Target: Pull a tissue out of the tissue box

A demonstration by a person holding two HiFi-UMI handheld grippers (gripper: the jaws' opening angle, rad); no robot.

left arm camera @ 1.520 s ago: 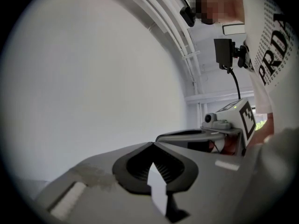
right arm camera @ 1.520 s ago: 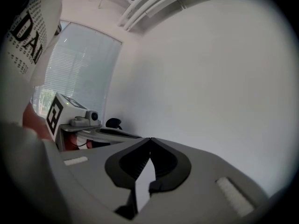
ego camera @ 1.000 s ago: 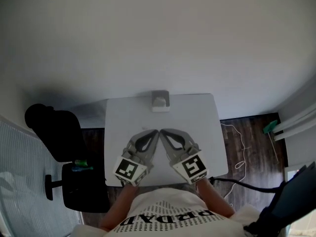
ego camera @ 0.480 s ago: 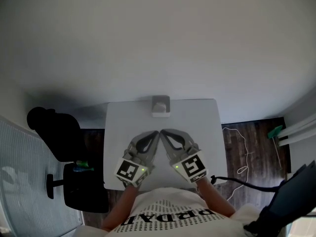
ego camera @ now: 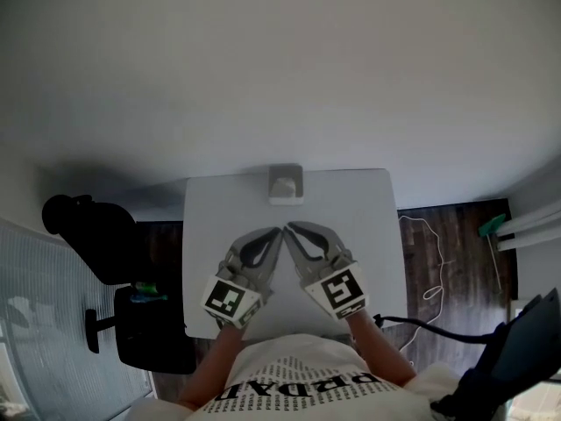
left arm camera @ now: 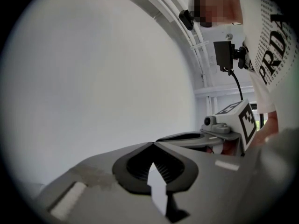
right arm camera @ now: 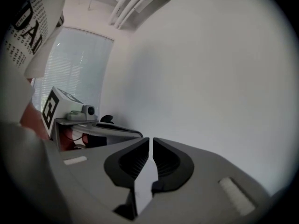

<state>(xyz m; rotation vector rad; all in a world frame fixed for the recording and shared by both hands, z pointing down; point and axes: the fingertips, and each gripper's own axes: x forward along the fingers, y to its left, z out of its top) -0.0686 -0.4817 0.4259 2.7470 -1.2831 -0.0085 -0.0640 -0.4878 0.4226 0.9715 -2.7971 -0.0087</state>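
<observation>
Head view looks down on two claws held close to the person's body, over the near part of the white table (ego camera: 210, 209). The left gripper (ego camera: 277, 233) has its jaws shut tight with the tips touching, and nothing is in them. The right gripper (ego camera: 290, 227) has its jaws almost together, with only a thin slit between them, and it holds nothing too. The two claws lean in so that their tips nearly meet. Farther off, at the middle of the far edge of the table, sits the small pale tissue box (ego camera: 286, 183). It is straight ahead of both claws and well apart from them, with bare table between. Neither gripper view shows the box; each one sees only plain wall past its own jaws. A tissue is likely very light, thin and soft, so it should bend easily and could rip if pulled hard. The box looks light too, so it may slide or lift when the tissue is pulled. A good place to pinch would be the bit of tissue sticking up from the hole on top. That part is too small to see clearly here. The other claw could press on the box to keep it down.
</observation>
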